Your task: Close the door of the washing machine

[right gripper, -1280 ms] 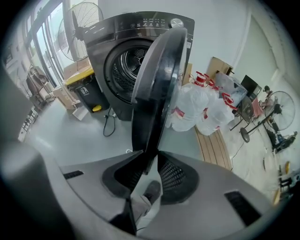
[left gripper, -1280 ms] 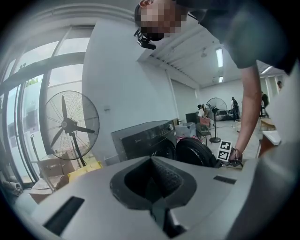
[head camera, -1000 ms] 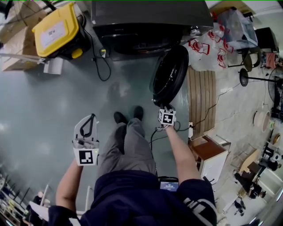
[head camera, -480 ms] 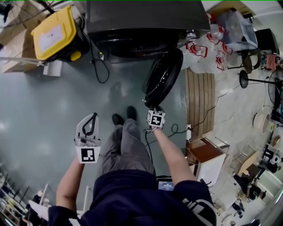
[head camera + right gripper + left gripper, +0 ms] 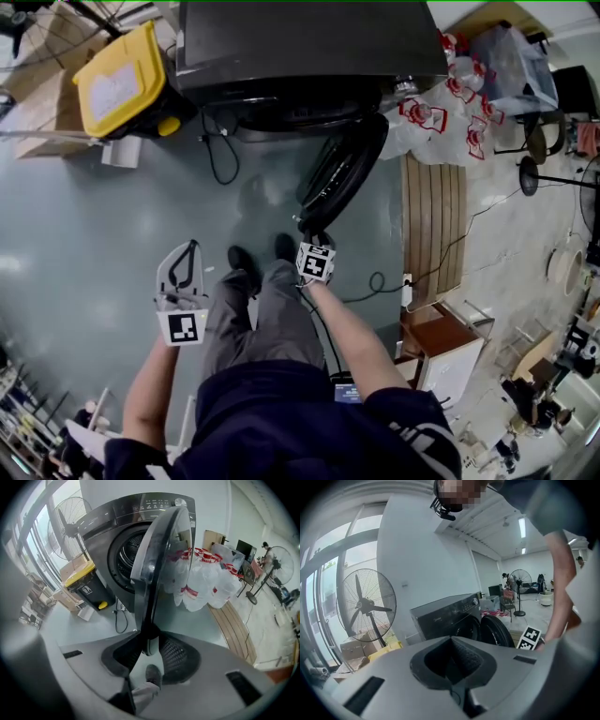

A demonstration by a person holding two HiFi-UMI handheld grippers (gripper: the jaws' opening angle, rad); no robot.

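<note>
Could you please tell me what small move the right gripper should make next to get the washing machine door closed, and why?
Probably swing the door on toward the drum opening. The right gripper has the door's free edge between its jaws, and the door stands ajar, short of the washing machine front.

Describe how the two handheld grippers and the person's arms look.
The left gripper and the right gripper are both pale grey plastic, with dark ribbed pads lining the jaws. Each carries a white cube printed with black square markers. The person's arms are bare below short dark navy sleeves. The right sleeve shows white print.
</note>
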